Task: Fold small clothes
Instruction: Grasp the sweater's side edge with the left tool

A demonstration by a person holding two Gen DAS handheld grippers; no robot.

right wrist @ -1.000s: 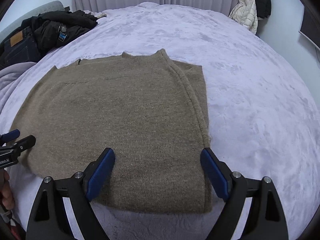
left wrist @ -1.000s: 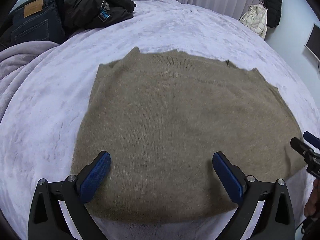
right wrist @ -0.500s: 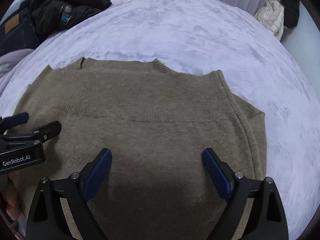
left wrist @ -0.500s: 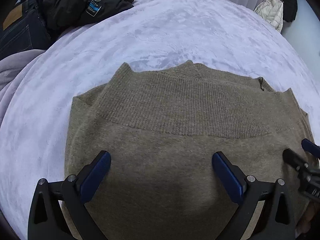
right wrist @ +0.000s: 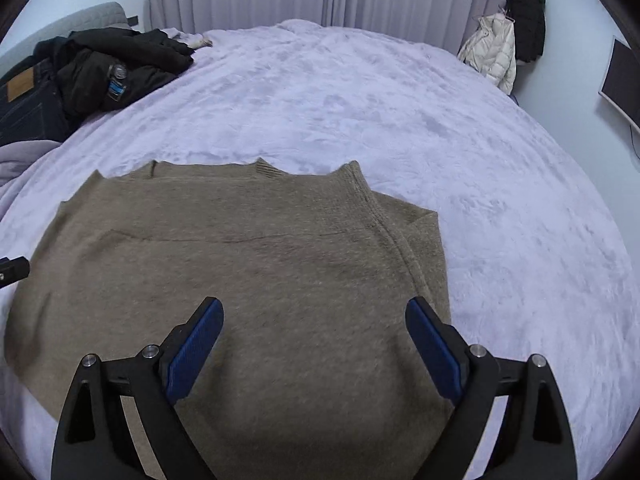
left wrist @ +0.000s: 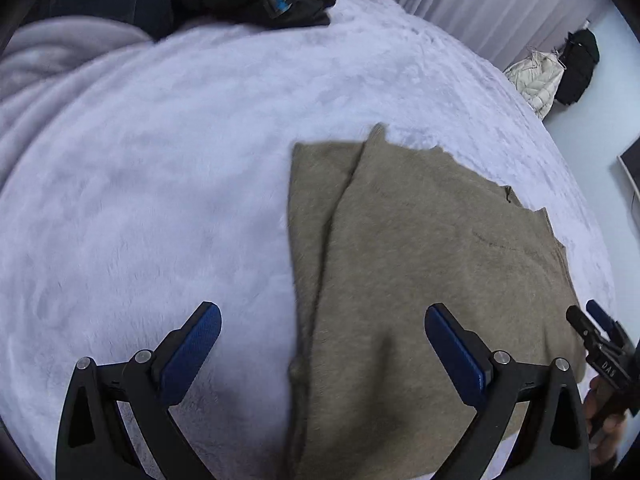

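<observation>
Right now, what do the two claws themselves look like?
Both the left claw and the right claw are black angular frames with silver bolts and textured blue pads. In the left view, the right claw's side carries small white lettering, too blurred to read.

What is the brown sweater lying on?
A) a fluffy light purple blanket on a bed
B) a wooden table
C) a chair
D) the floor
A: the brown sweater lies flat on the fluffy light purple blanket that covers the bed, and both open grippers hover above it.
</observation>
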